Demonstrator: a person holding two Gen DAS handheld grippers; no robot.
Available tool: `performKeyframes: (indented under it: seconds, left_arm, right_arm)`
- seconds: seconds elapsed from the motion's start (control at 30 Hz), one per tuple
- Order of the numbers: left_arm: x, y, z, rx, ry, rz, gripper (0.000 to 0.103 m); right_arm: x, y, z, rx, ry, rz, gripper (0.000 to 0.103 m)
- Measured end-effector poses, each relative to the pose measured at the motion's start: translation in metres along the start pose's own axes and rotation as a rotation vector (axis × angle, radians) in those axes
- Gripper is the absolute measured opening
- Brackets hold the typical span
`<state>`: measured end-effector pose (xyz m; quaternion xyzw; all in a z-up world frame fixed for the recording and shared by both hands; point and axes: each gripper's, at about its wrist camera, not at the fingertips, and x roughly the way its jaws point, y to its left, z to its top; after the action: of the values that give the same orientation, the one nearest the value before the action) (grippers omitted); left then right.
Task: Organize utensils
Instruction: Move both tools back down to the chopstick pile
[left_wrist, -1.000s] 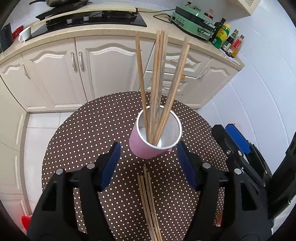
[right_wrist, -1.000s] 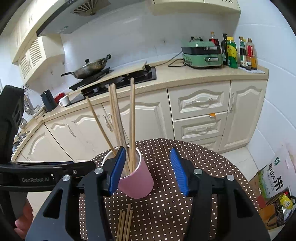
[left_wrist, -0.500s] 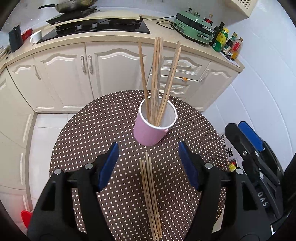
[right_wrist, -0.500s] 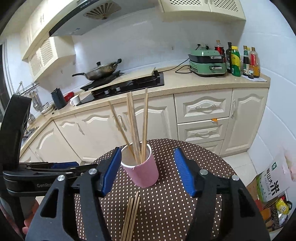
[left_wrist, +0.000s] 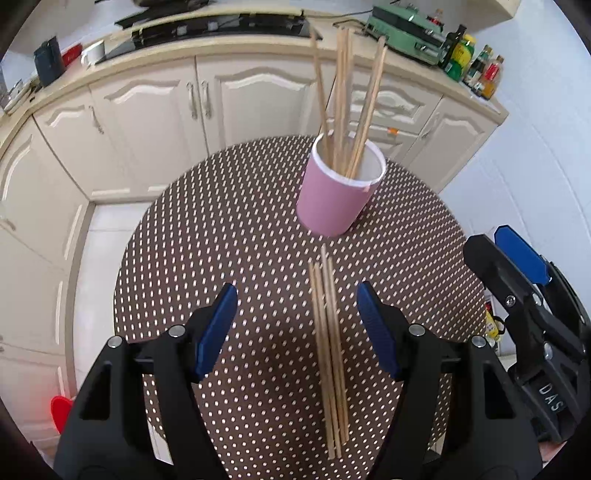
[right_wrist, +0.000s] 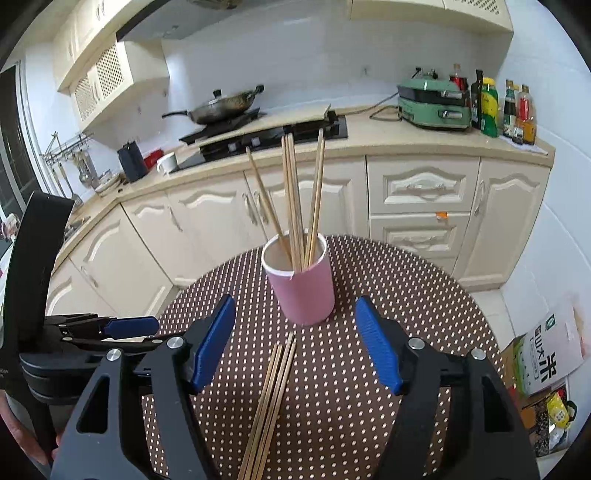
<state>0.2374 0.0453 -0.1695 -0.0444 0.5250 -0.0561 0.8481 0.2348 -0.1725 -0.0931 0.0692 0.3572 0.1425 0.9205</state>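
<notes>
A pink cup (left_wrist: 338, 199) (right_wrist: 301, 284) stands on the round dotted table (left_wrist: 221, 251) (right_wrist: 406, 295) and holds several wooden chopsticks (left_wrist: 345, 107) (right_wrist: 291, 206) upright. More chopsticks (left_wrist: 328, 339) (right_wrist: 273, 391) lie side by side on the cloth in front of the cup. My left gripper (left_wrist: 297, 325) hangs open above those loose chopsticks, nothing between its blue pads. My right gripper (right_wrist: 295, 343) is near the cup, its jaws opening, empty, with the loose chopsticks below the gap. Each gripper shows at the edge of the other's view.
Cream kitchen cabinets (right_wrist: 421, 195) and a counter with a stove (right_wrist: 266, 136), a wok, a green appliance (right_wrist: 432, 105) and bottles (right_wrist: 502, 107) stand behind the table. A printed box (right_wrist: 550, 354) lies on the floor at the right.
Both grippers have drawn back from the cup, which now looks smaller and farther. The right jaws have widened. More of the loose chopsticks on the table shows.
</notes>
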Motion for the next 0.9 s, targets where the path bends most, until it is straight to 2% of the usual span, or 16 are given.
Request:
performKeyframes:
  seconds: [0.17, 0.47, 0.63, 0.9]
  left_arm:
    - [0.016, 0.005, -0.016, 0.009, 0.054, 0.047, 0.067]
    - [0.045, 0.017, -0.041, 0.014, 0.15, 0.074, 0.067]
    - [0.06, 0.021, -0.051, 0.008, 0.196, 0.07, 0.067]
    - [0.081, 0.035, -0.053, 0.013, 0.249, 0.053, 0.067]
  right_arm:
    - [0.017, 0.002, -0.02, -0.001, 0.08, 0.001, 0.067]
    - [0.052, -0.003, -0.061, 0.015, 0.247, -0.042, 0.067]
    - [0.07, -0.004, -0.079, 0.008, 0.339, -0.071, 0.067]
    - [0.09, 0.001, -0.097, -0.021, 0.43, -0.096, 0.067]
